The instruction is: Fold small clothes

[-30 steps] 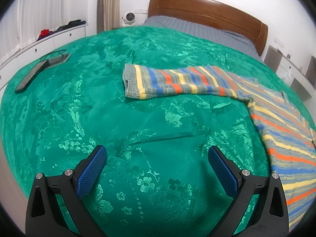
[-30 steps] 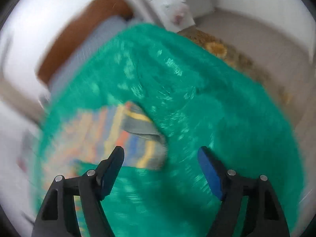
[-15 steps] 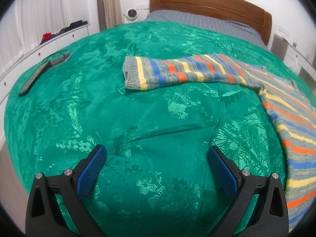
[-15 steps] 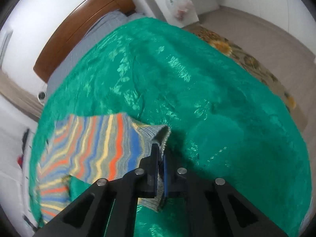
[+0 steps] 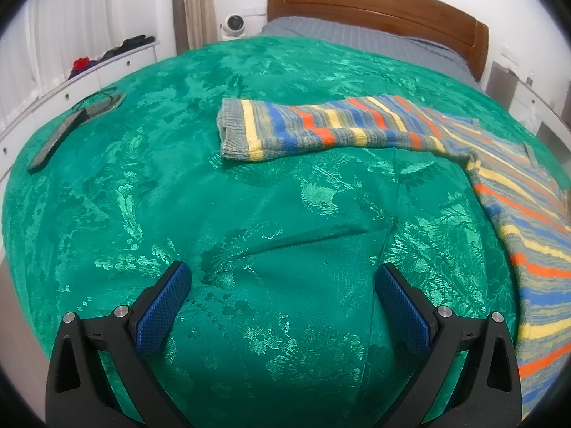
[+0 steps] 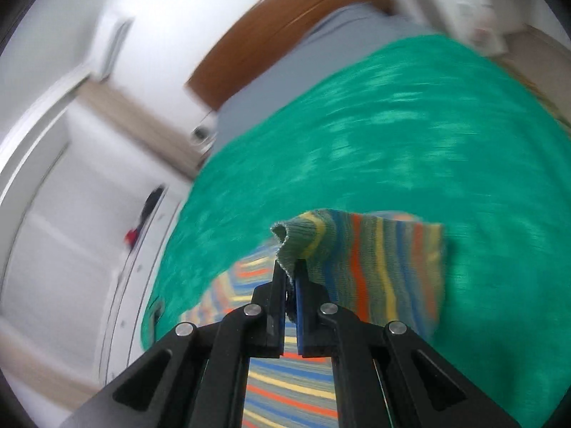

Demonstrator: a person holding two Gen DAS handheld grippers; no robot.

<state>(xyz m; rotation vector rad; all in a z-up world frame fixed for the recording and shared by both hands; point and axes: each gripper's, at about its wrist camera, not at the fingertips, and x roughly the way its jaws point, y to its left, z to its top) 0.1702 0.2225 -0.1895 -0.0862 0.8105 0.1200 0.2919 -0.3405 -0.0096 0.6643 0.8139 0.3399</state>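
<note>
A striped knit sweater (image 5: 517,207) in blue, orange, yellow and grey lies on a green bedspread (image 5: 249,214). One sleeve (image 5: 321,130) stretches out flat to the left, well ahead of my open, empty left gripper (image 5: 282,303), which hovers over bare bedspread. In the right wrist view my right gripper (image 6: 291,271) is shut on the grey cuff of the other sleeve (image 6: 378,267) and holds it lifted above the sweater body (image 6: 285,392). That view is motion-blurred.
A dark remote and a cabled device (image 5: 60,133) lie at the bedspread's left edge. A wooden headboard (image 5: 374,7) and grey sheet are at the far end. White drawers (image 5: 107,67) with clothes on top line the left wall; a white nightstand (image 5: 528,103) stands on the right.
My right gripper closed on the sleeve cuff, then lifted it and swung it over the sweater body. My left gripper stayed open, its view shifting slightly.
</note>
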